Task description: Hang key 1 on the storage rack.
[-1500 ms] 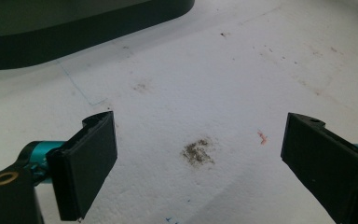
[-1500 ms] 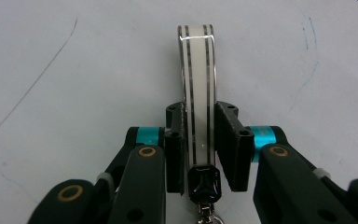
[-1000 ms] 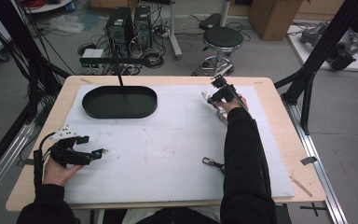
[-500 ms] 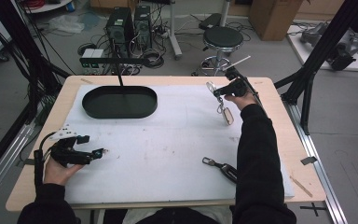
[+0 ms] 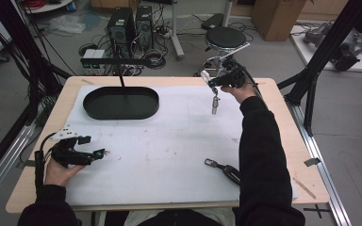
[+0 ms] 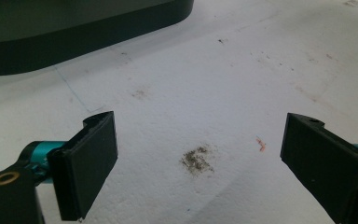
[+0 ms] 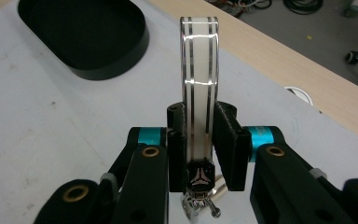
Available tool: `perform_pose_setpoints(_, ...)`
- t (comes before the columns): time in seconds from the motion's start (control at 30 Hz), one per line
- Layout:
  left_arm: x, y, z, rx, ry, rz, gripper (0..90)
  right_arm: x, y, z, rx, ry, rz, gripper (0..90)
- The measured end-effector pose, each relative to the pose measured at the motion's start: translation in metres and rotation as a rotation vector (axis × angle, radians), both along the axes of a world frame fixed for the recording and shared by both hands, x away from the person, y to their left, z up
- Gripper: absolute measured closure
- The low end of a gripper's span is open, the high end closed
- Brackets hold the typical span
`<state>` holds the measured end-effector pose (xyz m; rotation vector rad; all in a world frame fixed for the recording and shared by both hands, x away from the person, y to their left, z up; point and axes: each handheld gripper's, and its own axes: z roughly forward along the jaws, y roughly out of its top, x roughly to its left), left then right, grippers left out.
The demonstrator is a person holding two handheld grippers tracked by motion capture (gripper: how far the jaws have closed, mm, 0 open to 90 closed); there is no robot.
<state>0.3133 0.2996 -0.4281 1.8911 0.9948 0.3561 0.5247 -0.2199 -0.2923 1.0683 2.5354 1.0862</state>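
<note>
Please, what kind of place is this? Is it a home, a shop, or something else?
Most likely a robotics or recording lab. Desktop computers with loose cables stand on the floor behind the table. Black metal frame struts stand beside the table, and a cardboard box and a stool sit on the bare floor.

The key fob strap (image 7: 199,84) looks like glossy cream plastic or enamel edged with bright polished metal strips, ending in a shiny metal clasp (image 7: 200,205). The right gripper (image 7: 200,140) has matt black rubbery pads (image 7: 230,140) and anodised teal metal fittings. The table (image 5: 283,94) edge is pale, smooth wood, covered by a white sheet (image 6: 191,93) with a fine grainy, stained surface. The oval tray (image 5: 121,102) is matt black plastic.
</note>
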Motion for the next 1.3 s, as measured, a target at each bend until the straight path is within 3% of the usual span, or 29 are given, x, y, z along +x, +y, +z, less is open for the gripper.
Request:
perform_pose_setpoints(0.23,0.0,0.0,0.0,-0.002,0.004,-0.004,11.3,0.0,0.018,0.012,-0.016,0.002,0.029,75.8)
perform_pose_setpoints(0.3,-0.001,0.0,0.0,-0.003,0.003,-0.005,11.3,0.0,0.025,0.018,-0.006,-0.013,0.048,75.8)
perform_pose_setpoints(0.53,-0.001,0.0,0.001,-0.007,-0.001,-0.008,11.3,0.0,0.048,0.034,0.006,-0.002,0.086,75.8)
perform_pose_setpoints(0.8,-0.001,0.0,0.0,-0.011,0.0,-0.012,11.2,0.001,0.083,0.051,0.012,-0.035,0.148,75.8)
perform_pose_setpoints(1.3,-0.002,0.001,0.001,-0.019,-0.007,-0.008,11.3,0.005,0.129,0.059,0.03,-0.037,0.22,75.7)
